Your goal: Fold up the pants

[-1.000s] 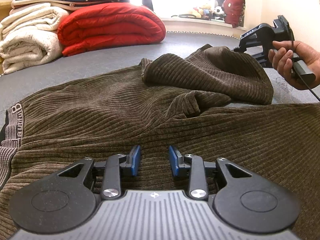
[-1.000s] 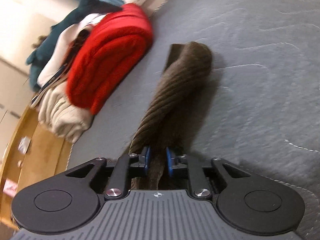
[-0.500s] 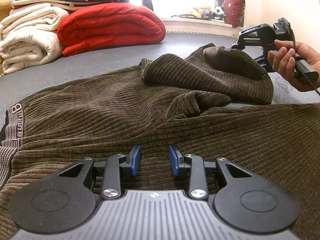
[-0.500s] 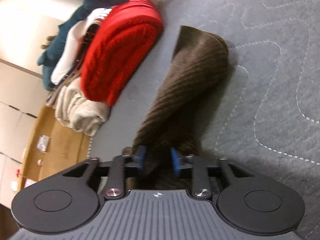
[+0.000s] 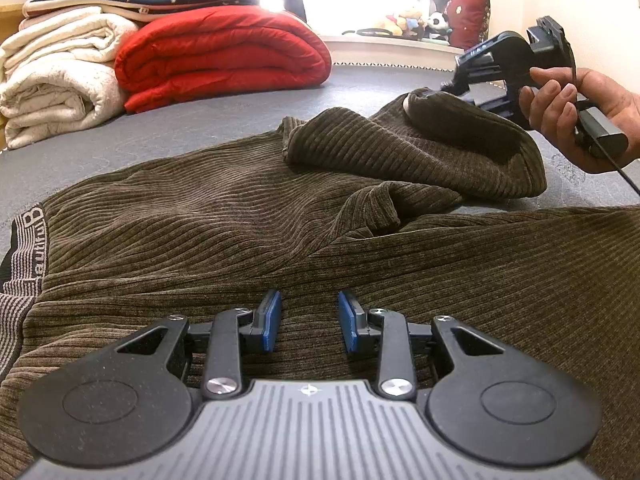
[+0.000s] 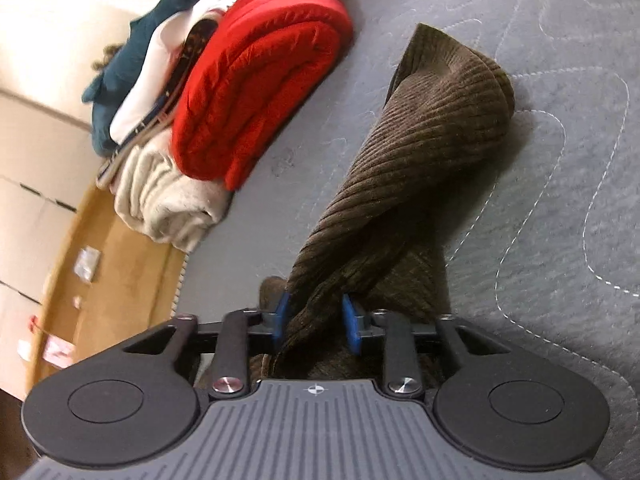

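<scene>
Brown ribbed pants (image 5: 240,220) lie spread on the grey mattress (image 5: 200,120), waistband (image 5: 28,248) at the left. My left gripper (image 5: 310,320) rests open just above the fabric, nothing between its blue pads. One pant leg (image 5: 420,148) is folded back toward the far right. A hand (image 5: 580,112) holds my right gripper (image 5: 452,88) at that leg's raised end. In the right wrist view, the right gripper (image 6: 314,318) has a bunch of the leg (image 6: 432,132) between its pads; its jaws are closing on it, and the leg hangs twisted down to the mattress (image 6: 560,80).
A rolled red quilt (image 5: 220,52) and cream blankets (image 5: 60,92) are stacked at the mattress's far left. Plush toys sit on a sill (image 5: 412,24) behind. The right wrist view shows the red quilt (image 6: 260,68) and the mattress edge above a wooden floor (image 6: 120,272).
The right gripper rose and drew back, lifting the leg's end off the mattress. Its jaws stand a little wider around a thicker bunch of cloth. The left gripper has stayed put.
</scene>
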Available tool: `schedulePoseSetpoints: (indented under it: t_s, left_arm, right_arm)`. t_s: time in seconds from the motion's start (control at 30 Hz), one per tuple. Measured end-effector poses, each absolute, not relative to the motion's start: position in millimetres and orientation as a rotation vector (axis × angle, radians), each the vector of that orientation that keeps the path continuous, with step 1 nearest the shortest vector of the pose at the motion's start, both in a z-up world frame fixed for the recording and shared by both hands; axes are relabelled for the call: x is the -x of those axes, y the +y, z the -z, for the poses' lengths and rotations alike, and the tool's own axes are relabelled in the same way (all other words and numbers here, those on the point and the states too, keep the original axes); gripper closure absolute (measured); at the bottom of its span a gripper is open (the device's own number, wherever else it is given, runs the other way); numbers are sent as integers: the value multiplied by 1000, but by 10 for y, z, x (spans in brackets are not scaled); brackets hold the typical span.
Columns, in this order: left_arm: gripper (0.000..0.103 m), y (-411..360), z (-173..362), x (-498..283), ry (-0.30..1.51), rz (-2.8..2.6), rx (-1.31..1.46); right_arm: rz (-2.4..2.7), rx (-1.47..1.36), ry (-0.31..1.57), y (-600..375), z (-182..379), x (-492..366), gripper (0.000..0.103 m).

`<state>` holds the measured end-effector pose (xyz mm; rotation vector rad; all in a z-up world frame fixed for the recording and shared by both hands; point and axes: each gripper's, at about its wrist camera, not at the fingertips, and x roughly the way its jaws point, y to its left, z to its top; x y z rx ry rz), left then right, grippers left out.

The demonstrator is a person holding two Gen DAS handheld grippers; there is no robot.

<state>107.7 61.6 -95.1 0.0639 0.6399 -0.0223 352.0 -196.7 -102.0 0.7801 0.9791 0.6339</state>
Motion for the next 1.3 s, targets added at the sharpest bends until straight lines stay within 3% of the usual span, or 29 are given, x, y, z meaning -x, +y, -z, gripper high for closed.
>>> schedulePoseSetpoints:
  t_s: [0.07,0.17,0.37,0.43,0.53,0.7,0.77,0.8,0.83,0.97,1.17,1.3]
  left_arm:
    - [67,614,950,-1075,640,23,-61]
    - [67,620,947,-1077,641,23,-59]
    - [67,589,946,-1079,642,19,-72]
    - [67,573,946,-1080,642,17,-78]
    - [67,546,941,-1082,643,14,-84]
    - [63,448,935,-1086,645,-11,-135]
    - [59,374,928,-1090,645,-40,-181]
    - [58,340,927,-1095,649,-50,-200]
    - [58,301,906,-1110,656,-63,-226]
    - [58,172,733,-1166,703,-72,-279]
    - [54,-89,194,-1452,602,58,-266]
    - [50,-321,157,-1899,682,129,-290]
  right_arm:
    - [-608,-737,947,-1985,936,-3502,100]
    - [-577,-756,812,-2243,616,-3479,101]
    - [-239,-926,296,-3513,-16,-3011,103]
    - [-69,-896,252,-3877,-22,-2804,103]
    - [70,-883,395,-4240,230,-2667,103]
    - [-141,-948,754,-4182,798,-2704,96]
    - [-217,-956,831,-4017,894,-2726,80]
    - [-240,-970,848,-3928,904,-2743,63]
    - [-260,-1001,852,-3850,929,-2755,54]
    - [-310,-1189,838,-3630,1040,-2884,53]
    - [-254,-1456,860,-3319,1410,-3122,52]
    - [-190,-1575,838,-3300,1571,-3176,53]
